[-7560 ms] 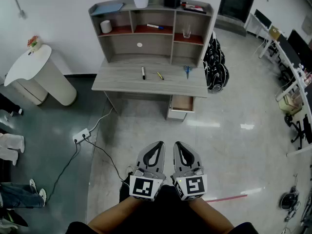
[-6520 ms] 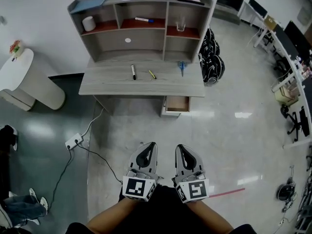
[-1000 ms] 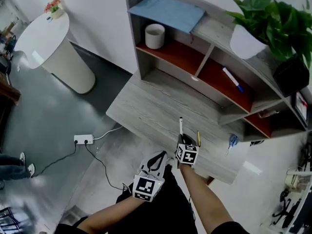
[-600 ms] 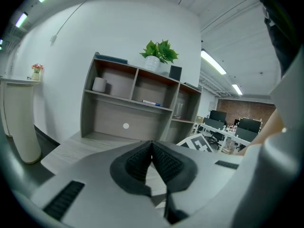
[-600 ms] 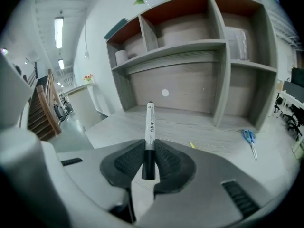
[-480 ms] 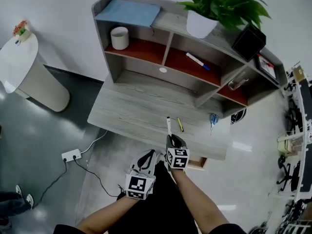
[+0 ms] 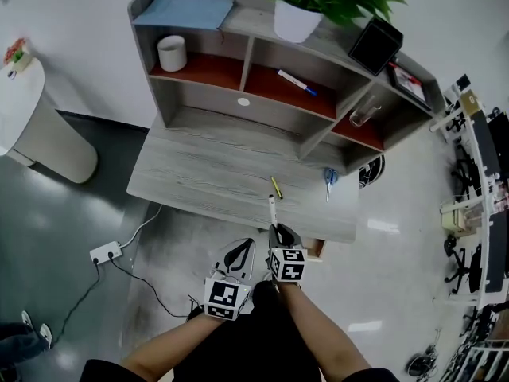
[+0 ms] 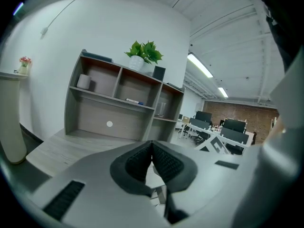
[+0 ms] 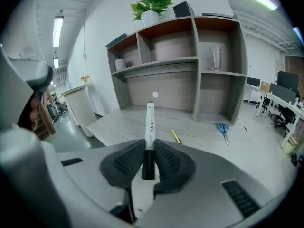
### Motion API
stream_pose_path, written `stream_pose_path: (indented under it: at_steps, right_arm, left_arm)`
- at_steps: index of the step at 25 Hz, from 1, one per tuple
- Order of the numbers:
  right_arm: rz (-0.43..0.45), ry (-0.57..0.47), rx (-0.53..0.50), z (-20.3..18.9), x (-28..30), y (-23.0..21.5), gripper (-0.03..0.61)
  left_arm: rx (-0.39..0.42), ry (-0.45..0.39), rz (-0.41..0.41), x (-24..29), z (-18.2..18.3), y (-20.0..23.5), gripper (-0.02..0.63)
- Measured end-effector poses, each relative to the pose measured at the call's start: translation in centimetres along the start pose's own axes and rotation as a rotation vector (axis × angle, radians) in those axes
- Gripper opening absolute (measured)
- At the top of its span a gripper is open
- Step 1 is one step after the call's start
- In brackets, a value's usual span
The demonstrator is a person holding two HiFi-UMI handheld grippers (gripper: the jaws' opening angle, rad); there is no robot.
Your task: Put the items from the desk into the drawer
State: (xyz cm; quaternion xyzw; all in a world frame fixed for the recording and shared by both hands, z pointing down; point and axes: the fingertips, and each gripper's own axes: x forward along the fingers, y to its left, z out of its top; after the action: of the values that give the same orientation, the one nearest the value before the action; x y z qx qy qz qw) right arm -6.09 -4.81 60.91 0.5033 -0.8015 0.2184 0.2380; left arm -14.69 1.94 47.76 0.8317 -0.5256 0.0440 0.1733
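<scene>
The marker [image 9: 148,137] no longer lies on the desk [image 7: 199,173] as it did a second ago: you have it in your right gripper [image 9: 147,163]. The jaws are closed on its dark lower end, and the white barrel sticks straight out ahead, toward 12 o'clock. In the head view the marker's tip reaches over the desk's front edge, while the gripper itself sits at that edge.

That makes one item picked up and none in the drawer [image 7: 314,247] yet. The drawer shows partly open under the desk edge, near the right gripper at about 4 o'clock, so carrying the marker there looks like your next step.

Two items remain on the desk. The pen [image 7: 276,187] lies just beyond the marker's tip at 12 o'clock, and the scissors [image 7: 329,179] at about 2 o'clock.

Your left gripper [image 8: 152,144] has its jaws pressed together with nothing between them. It hangs just beside the right one, at its 8 o'clock, short of the desk.
</scene>
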Motion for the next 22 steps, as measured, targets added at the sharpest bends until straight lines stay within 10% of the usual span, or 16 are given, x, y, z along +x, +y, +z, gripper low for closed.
stream_pose_path:
  at_steps: [22]
  right_arm:
    - [0.172,0.076,-0.171,-8.3,-6.7,-14.0,0.075]
  left_arm:
    - [-0.014,0.023,0.216,4.5,-4.4,-13.4,0.012]
